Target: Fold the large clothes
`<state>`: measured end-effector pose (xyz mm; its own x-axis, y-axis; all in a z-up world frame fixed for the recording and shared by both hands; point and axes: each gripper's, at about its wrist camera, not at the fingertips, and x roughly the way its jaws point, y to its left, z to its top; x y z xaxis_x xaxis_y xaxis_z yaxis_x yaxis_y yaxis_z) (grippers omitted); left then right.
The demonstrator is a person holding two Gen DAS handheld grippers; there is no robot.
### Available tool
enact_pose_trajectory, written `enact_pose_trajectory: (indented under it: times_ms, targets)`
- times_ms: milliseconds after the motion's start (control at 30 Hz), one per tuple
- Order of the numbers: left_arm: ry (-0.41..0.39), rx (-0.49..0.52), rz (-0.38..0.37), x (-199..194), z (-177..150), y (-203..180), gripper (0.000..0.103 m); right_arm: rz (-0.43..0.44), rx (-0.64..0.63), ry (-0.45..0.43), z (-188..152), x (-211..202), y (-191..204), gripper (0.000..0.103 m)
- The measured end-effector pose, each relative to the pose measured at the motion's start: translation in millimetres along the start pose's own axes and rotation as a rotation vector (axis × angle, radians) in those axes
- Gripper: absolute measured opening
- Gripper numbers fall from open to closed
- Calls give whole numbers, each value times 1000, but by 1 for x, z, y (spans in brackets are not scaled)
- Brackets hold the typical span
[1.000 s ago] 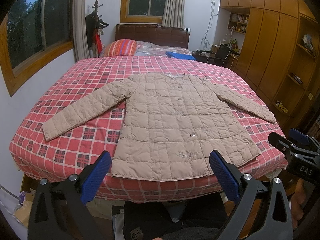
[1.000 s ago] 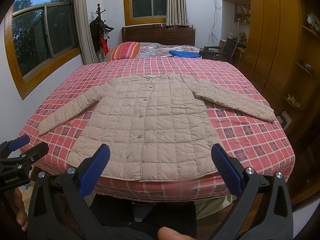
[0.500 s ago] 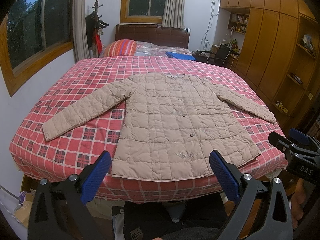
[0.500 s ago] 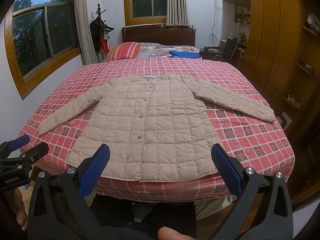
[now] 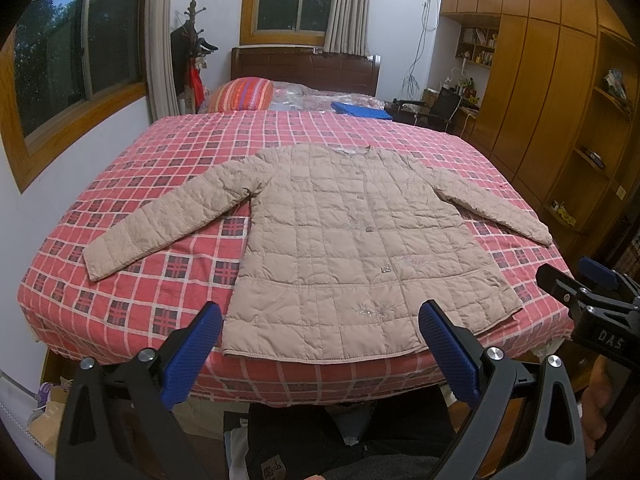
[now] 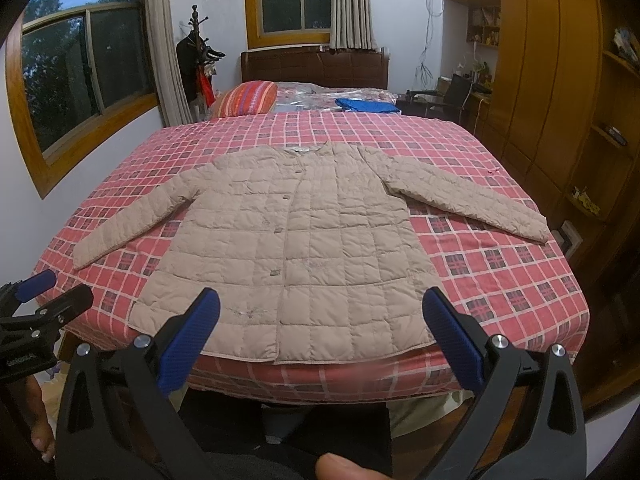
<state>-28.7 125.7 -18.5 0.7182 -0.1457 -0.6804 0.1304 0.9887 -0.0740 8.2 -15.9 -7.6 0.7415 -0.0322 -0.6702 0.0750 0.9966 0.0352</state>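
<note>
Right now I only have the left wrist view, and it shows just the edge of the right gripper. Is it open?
Observer: Yes. The right wrist view shows the right gripper wide open and holding nothing; the jacket lies flat beyond it.
Operator: How does the left gripper look from that side?
Observer: The left gripper hangs low off the near left corner of the bed, touching nothing.
</note>
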Motion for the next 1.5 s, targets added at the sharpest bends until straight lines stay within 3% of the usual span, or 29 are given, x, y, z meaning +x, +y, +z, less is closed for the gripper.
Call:
enact_pose_trajectory:
  times_ms: [133, 167, 267, 367, 633, 700, 800, 867, 1000, 1133, 1367, 1500]
  targets:
    - [4, -11, -74, 24, 6, 6, 99, 4, 38, -14, 4, 15, -15, 101]
    - [-15, -16, -124, 33, 10, 6, 99, 0, 47, -16, 5, 20, -19, 101]
    - [-115, 14, -178, 44, 17, 3, 99, 18, 95, -42, 11, 43, -50, 101]
    - [-186, 42, -233, 61, 30, 1, 99, -13, 188, -22, 20, 77, -100, 101]
    - [-117, 70, -204, 115, 60, -5, 99, -24, 724, 34, 13, 160, -299, 100]
    - [-106, 74, -212, 124, 63, -5, 99, -42, 810, 32, 6, 174, -336, 94]
    - [-84, 74, -224, 139, 68, -6, 99, -4, 984, 52, -8, 198, -387, 71]
    - [-73, 68, -229, 146, 71, -5, 99, 18, 1093, 38, -17, 213, -418, 68]
    - [-51, 48, -244, 163, 77, 0, 99, 87, 1257, -30, -28, 233, -457, 60]
    - [-27, 19, -247, 179, 83, 6, 99, 102, 1383, -74, -39, 254, -491, 49]
    - [-1, 4, -250, 203, 93, 7, 99, 96, 1423, -98, -43, 277, -514, 46]
    - [35, -27, -292, 217, 97, 9, 99, 83, 1427, -123, -39, 283, -524, 46]
